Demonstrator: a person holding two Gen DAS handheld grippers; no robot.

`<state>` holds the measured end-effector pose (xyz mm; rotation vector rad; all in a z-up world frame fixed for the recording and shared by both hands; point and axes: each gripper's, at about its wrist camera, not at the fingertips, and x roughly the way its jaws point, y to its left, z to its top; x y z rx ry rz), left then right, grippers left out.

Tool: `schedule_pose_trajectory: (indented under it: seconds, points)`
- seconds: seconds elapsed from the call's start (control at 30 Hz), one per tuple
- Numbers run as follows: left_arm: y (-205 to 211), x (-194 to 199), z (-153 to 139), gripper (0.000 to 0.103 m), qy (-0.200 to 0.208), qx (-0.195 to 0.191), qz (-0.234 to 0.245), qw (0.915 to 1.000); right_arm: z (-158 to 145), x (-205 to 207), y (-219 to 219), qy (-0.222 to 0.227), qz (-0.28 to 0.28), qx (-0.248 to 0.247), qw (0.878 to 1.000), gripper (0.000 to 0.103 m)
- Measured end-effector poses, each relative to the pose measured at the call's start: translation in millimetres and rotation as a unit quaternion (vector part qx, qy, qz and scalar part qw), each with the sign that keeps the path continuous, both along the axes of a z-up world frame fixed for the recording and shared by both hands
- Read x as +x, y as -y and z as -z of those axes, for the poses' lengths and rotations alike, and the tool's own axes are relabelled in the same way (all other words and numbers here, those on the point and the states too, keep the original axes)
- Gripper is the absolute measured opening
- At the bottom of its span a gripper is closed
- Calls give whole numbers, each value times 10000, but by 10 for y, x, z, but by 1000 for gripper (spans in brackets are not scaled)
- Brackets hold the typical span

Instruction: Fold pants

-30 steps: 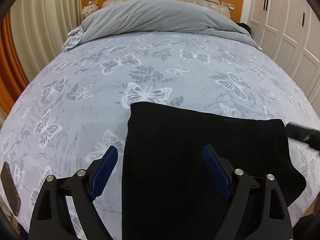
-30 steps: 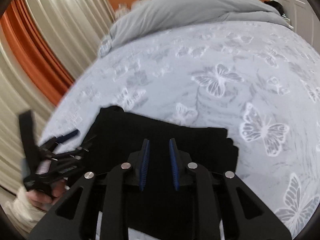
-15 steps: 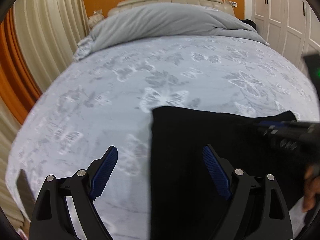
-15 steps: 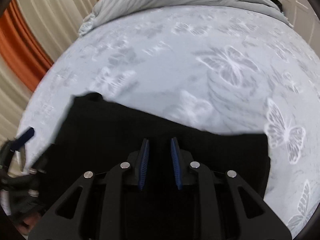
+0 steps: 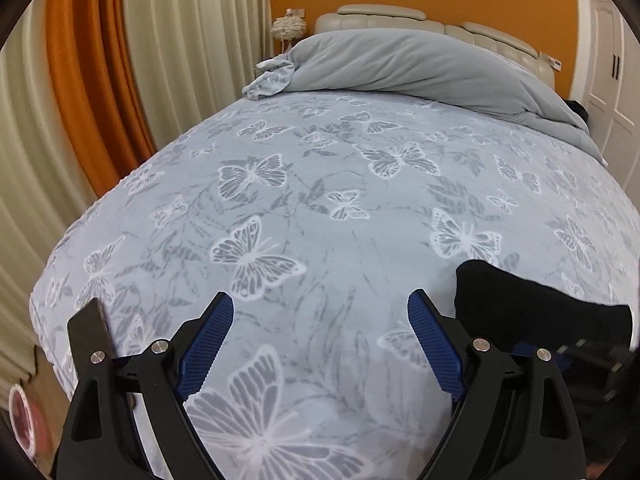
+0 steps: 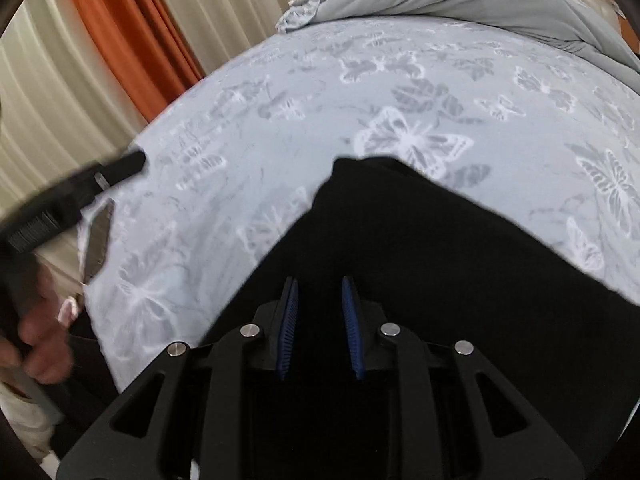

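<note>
Right wrist view: the right gripper (image 6: 320, 326), jaws narrowly apart and empty, is hovering over the folded black pants (image 6: 440, 264); pressing flat would tidy creases.

A home bedroom: bed (image 5: 320, 200), headboard (image 5: 400, 14), curtains (image 5: 180, 40).

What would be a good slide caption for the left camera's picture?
Open left tool hovers over the butterfly bedspread, with the folded black pants off to its right.
</note>
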<state>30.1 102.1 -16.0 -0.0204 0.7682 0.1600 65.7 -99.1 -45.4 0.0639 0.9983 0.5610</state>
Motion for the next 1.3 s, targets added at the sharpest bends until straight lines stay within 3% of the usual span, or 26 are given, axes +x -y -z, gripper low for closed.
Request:
schedule_pose_trajectory:
  seconds: [0.1,0.17,0.3,0.37,0.43,0.53,0.63,0.7,0.73,0.77,0.87,1.1,1.3]
  points:
    - [157,-29,21,86,-81,-106,368,9992,-310,-158,608,272,513,73,9983,29]
    - [291,-38,23,86,-112,-150,624,9979,-406,-334,1064,368,1170,69,9924,75]
    - [488,-47,-5,86,-29,-30,763,9971,-262,-684,1952,28,2103,351,9770,74]
    - [545,-33,-24,86,-41,-171,806,9966,-137,-834,2132,-206,2240,692,9719,63]
    - [608,-11,-38,86,-104,-456,910,9948,-71,-974,2166,-240,2261,843,9701,62]
    - [722,9,-15,86,-205,-633,1044,9923,-18,-1061,2046,-229,2139,808,9732,61]
    - [842,-15,22,86,-285,-457,1214,9911,236,-970,1916,-674,2198,630,9712,62]
    - [891,-54,47,86,-352,-353,1357,9895,343,-922,1837,-689,2310,582,9688,60]
    - [884,-74,55,86,-375,-345,1400,9888,337,-903,1767,-657,2289,594,9694,36]
    - [875,-93,55,86,-402,-343,1454,9880,300,-882,1698,-665,2266,653,9695,18]
    - [712,-143,-23,86,-342,-477,1474,9873,33,-826,1389,-429,1994,704,9765,16]
    - [-109,-203,-347,86,57,-1395,797,9870,-503,-393,254,-175,966,1116,9889,16]
    - [-903,-272,-463,87,460,-1624,-395,9849,-227,-171,-896,-446,272,885,9947,16]
